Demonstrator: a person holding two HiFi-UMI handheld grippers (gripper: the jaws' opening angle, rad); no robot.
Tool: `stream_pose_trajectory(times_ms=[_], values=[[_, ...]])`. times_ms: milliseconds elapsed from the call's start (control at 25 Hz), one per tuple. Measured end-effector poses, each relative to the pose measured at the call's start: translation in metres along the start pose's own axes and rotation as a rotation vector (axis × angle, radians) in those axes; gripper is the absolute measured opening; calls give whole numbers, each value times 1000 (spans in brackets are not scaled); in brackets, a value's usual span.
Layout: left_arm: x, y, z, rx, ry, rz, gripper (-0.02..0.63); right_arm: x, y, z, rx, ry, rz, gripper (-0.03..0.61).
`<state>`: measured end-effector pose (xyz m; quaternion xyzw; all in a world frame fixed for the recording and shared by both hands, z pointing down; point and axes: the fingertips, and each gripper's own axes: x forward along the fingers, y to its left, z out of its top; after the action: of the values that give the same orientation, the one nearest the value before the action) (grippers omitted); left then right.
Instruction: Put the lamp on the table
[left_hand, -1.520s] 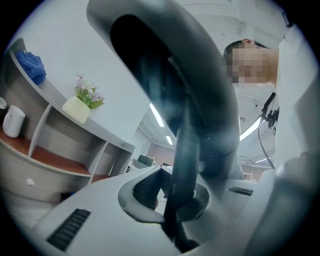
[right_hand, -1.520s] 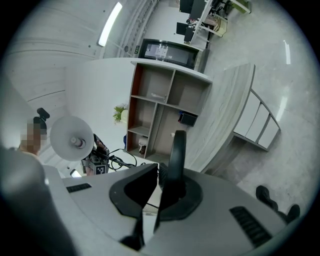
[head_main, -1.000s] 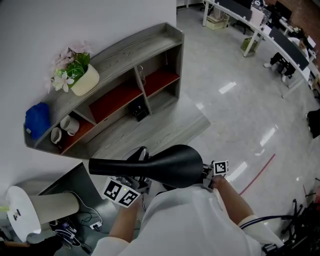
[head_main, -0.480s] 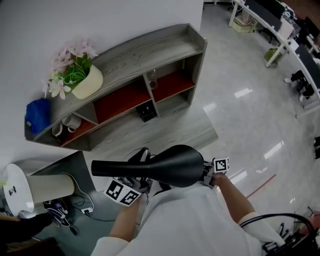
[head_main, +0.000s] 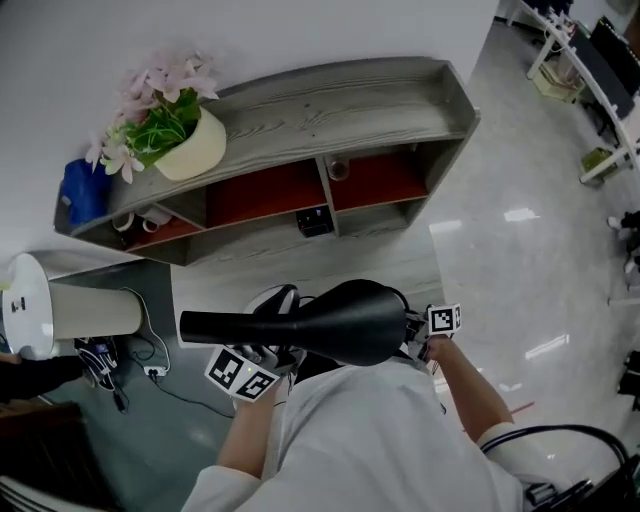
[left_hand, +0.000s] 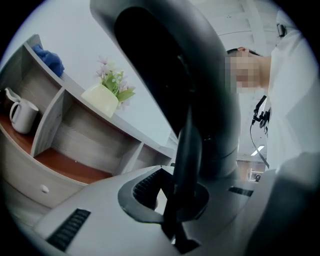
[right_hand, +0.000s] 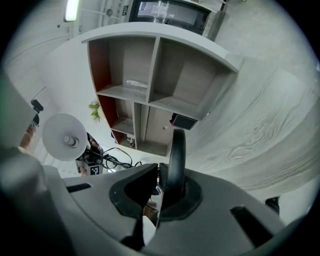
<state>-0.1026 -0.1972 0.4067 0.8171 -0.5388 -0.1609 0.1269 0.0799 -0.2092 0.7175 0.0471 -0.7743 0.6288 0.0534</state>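
Black matte flared-shade lamp (head_main: 340, 322) is held level at the person's chest, near the grey wooden shelf unit (head_main: 300, 105). Left tool (left_hand: 177, 200) clamps its thin edge; right tool (right_hand: 167, 187) clamps its rim.

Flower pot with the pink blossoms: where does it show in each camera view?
Head view: flower pot, upper left, on the shelf unit.
Left gripper view: flower pot, left of centre, on the shelf top.
Right gripper view: flower pot, leaves only, middle left.
Shared landmark: the shelf unit.
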Motion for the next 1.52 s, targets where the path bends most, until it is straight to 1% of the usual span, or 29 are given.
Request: stream_pose_trajectory(times_ms=[160,280,320,400,440,480,560,600,680,800,840,880,920,960,1080,1280,1520], values=[[-6,20,3,17,-22,63,8,23,-12,12,-7,67,-16,20],[-14,41,2,12,-28,102,8,40,-28,10,48,109,-83,20],[-17,49,2,10,-28,113,8,50,-29,11,38,120,-62,20],[-23,65,1,9,-28,128,8,73,-23,17,15,129,17,20],[-26,72,2,6,-27,132,8,84,-20,18,19,129,42,20],[-29,80,2,3,-25,135,8,93,-21,17,20,130,38,20],[-37,97,2,-5,-20,134,8,108,-32,14,10,136,-14,20],[-40,106,2,-8,-20,134,8,115,-36,13,18,136,-27,20],[-44,126,0,-17,-22,137,8,130,-41,12,45,133,-29,20],[-50,152,-4,-23,-22,147,8,152,-50,16,34,139,-21,20],[-51,160,-5,-21,-20,150,8,159,-53,17,44,141,-25,20],[-52,166,-7,-17,-16,151,8,163,-60,18,47,148,-53,20],[-52,172,-8,-16,-13,152,8,166,-67,19,41,156,-82,20],[-53,177,-10,-16,-11,153,8,171,-72,21,28,160,-90,20],[-55,191,-16,-20,-9,164,8,187,-80,27,8,170,-85,20],[-61,214,-25,-27,-14,194,9,205,-95,30,10,182,-104,20],[-65,226,-32,-26,-11,210,8,214,-107,31,7,181,-125,20]])
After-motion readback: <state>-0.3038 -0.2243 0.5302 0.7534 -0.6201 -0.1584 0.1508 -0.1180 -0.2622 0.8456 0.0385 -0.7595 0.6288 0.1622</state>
